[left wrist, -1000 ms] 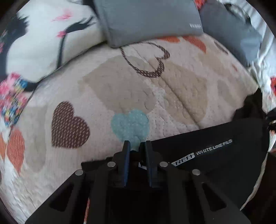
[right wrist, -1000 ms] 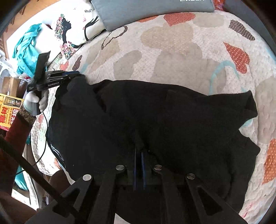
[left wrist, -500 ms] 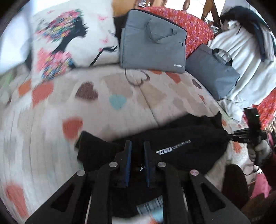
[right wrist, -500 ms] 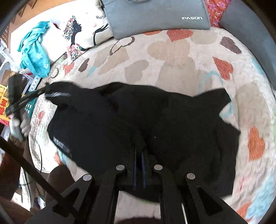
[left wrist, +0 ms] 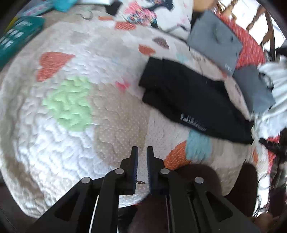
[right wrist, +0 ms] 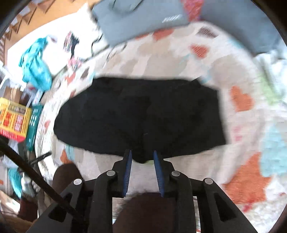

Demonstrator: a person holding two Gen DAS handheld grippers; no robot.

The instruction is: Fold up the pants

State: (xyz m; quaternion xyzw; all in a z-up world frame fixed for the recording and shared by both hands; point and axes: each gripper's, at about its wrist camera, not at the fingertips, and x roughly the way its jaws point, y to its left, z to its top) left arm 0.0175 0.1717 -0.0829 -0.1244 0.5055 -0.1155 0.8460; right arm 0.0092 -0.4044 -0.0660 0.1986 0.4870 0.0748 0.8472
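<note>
The black pants (right wrist: 140, 118) lie folded as a flat dark block on the heart-patterned quilt (right wrist: 240, 114). In the left wrist view the pants (left wrist: 193, 102) lie to the upper right, with white lettering near one edge. My left gripper (left wrist: 142, 150) is open by a narrow gap, empty, above bare quilt (left wrist: 68, 107) and well clear of the pants. My right gripper (right wrist: 142, 155) is open and empty, its fingertips just at the near edge of the pants. Both views are motion-blurred.
Grey laptop bags (left wrist: 215, 39) and a printed pillow (left wrist: 152, 12) lie at the far side of the bed. A teal cloth (right wrist: 34, 66) and a yellow-red box (right wrist: 12, 120) lie at the left. The person's dark-clad knees (right wrist: 145, 211) are at the bed's near edge.
Both grippers have let go of the pants and pulled back. The pants dropped flat onto the quilt. The left gripper swung left, away from them; the right gripper's jaws opened.
</note>
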